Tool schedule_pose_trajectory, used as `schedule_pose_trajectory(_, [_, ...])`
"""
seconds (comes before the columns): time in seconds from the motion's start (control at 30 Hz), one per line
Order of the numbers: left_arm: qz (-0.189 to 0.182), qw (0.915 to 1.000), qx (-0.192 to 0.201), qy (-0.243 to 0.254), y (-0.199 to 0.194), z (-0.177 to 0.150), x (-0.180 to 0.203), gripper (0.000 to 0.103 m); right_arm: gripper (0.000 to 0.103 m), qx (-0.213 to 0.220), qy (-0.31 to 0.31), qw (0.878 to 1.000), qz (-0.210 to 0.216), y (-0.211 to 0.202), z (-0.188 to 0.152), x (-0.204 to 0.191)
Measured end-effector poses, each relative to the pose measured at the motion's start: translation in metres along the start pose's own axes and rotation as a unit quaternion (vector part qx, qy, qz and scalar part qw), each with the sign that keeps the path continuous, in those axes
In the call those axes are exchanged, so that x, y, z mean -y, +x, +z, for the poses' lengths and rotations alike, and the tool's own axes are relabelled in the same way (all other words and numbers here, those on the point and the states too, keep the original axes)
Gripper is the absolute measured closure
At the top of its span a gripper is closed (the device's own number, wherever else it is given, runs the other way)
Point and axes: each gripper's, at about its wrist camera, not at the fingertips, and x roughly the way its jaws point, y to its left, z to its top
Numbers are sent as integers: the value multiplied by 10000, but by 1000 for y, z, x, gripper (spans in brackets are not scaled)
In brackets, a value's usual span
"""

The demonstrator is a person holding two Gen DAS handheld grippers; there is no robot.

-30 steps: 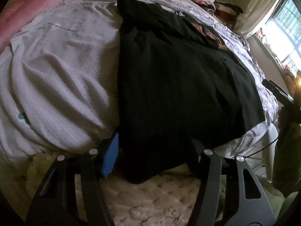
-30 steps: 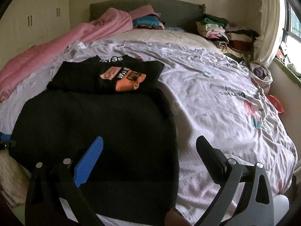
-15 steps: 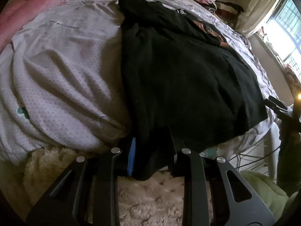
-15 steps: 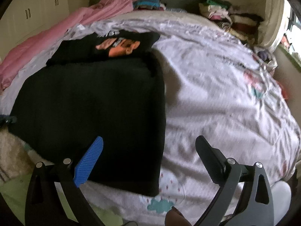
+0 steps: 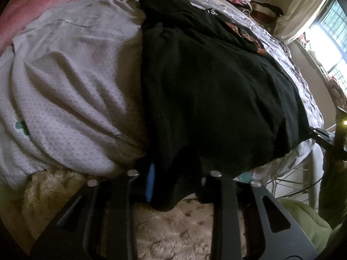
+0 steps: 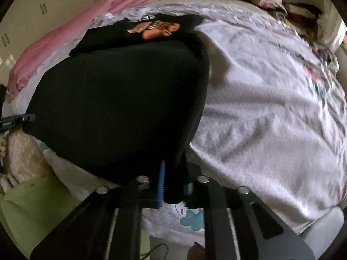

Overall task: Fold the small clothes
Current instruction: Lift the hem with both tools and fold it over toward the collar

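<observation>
A black garment lies spread over the near part of the bed, its near edge hanging over the side. My left gripper is shut on its near left corner. My right gripper is shut on its near right corner; the garment also shows in the right wrist view. A folded black T-shirt with an orange print lies just beyond it, also showing in the left wrist view.
The bed has a pale printed sheet. A pink blanket lies along its left side. Stacks of folded clothes sit at the headboard. A cream fluffy rug and green cushion are below the bed edge.
Both grippers moved down to the garment's near edge and closed on its corners; the left shut first, the right was still open half a second ago.
</observation>
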Motion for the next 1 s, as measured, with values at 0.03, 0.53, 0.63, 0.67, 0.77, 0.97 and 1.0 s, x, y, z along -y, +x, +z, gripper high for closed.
schedule_pose_trajectory(0.03, [-3,10000,22,0,-1,0,1,94,95,34,-3,10000,35,-2,1,-1])
schedule_pose_trajectory(0.53, [-496,9942,917,-277,-62,35,-10,101,96,1389,620,9857,724,-64,47,20])
schedule_pose_trajectory(0.63, [-590,9916,1097,-341,-73,44,-8,101,96,1543,788,9819,765,-70,54,25])
schedule_pose_trajectory(0.67, [-589,9910,1154,-332,-76,48,-6,101,96,1594,827,9809,743,-71,57,26])
schedule_pose_trajectory(0.77, [-577,9894,1303,-287,-84,59,-2,101,96,1735,926,9779,706,-74,66,30])
schedule_pose_trajectory(0.97, [-631,9852,1568,-294,-96,83,2,101,96,1995,1004,9731,573,-82,86,35])
schedule_pose_trajectory(1.0, [-619,9848,1598,-295,-97,86,2,101,96,2029,1032,9720,575,-83,89,37])
